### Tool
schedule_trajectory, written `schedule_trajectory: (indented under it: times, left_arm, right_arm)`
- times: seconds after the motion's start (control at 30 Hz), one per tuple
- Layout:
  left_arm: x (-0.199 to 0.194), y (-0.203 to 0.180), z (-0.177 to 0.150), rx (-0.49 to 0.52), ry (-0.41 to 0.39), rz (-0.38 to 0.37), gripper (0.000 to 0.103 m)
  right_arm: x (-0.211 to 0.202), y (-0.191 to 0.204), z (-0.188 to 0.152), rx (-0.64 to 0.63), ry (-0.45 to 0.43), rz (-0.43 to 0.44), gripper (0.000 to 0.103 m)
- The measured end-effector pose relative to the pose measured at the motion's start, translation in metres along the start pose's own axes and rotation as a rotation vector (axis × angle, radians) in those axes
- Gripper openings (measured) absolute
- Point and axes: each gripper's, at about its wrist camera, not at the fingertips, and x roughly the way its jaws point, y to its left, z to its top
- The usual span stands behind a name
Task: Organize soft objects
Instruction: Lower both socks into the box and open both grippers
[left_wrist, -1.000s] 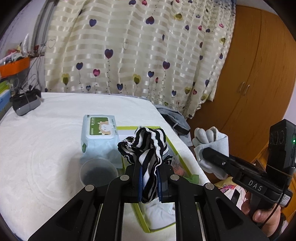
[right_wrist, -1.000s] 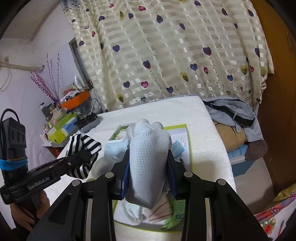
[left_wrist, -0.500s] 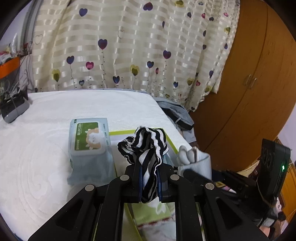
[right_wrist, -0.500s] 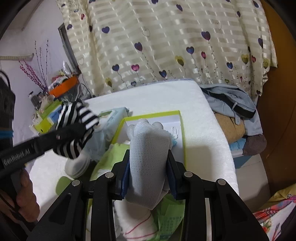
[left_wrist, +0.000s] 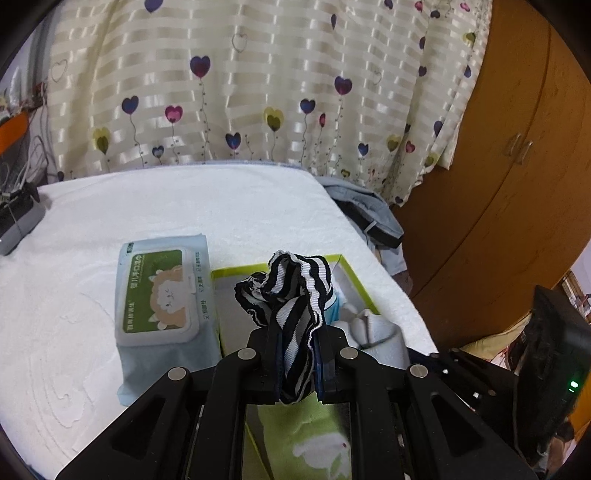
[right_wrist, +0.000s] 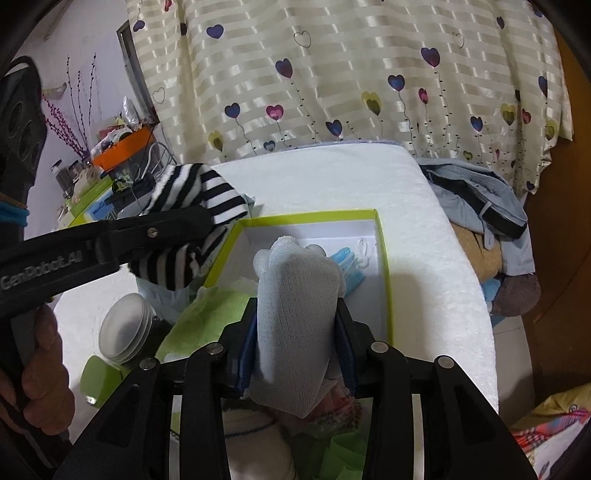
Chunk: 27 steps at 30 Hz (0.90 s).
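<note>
Left wrist view: your left gripper (left_wrist: 297, 363) is clamped tight on a black-and-white striped sock (left_wrist: 291, 295), which bunches up above the jaws over the near end of the green-rimmed box (left_wrist: 354, 275). Just left of the box lies a wet-wipes pack (left_wrist: 162, 295); its green label shows a cartoon animal, but the print is too small to read. Your right gripper (right_wrist: 295, 349) has just been opening, yet the pale grey sock (right_wrist: 295, 295) sits between its pads, still touching both. Only the right wrist view shows the box's white floor with blue fabric (right_wrist: 347, 260), a ribbed round lid (right_wrist: 125, 330) beside the box, and "GenRobot.AI" on the left gripper's arm. The box's near end is hidden behind both grippers.
</note>
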Motion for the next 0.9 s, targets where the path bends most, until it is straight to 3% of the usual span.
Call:
schedule_trajectory:
  times: [0.3,0.43,0.67,0.9]
  left_arm:
    - [0.025,0.001,-0.003,0.002,0.069,-0.001,0.012]
    - [0.028,0.002,-0.003,-0.007,0.083,-0.017,0.029]
    - [0.020,0.003,-0.004,-0.017,0.070,-0.033,0.032]
    - [-0.015,0.001,-0.009,-0.008,0.011,-0.039,0.032]
  right_arm:
    - [-0.008,0.001,-0.002,-0.026,-0.007,0.005,0.046]
    - [-0.017,0.001,-0.003,-0.021,-0.027,0.005,0.046]
    - [-0.026,0.000,-0.004,-0.009,-0.050,0.023,0.046]
    - [-0.043,-0.002,-0.005,0.029,-0.096,0.067,0.046]
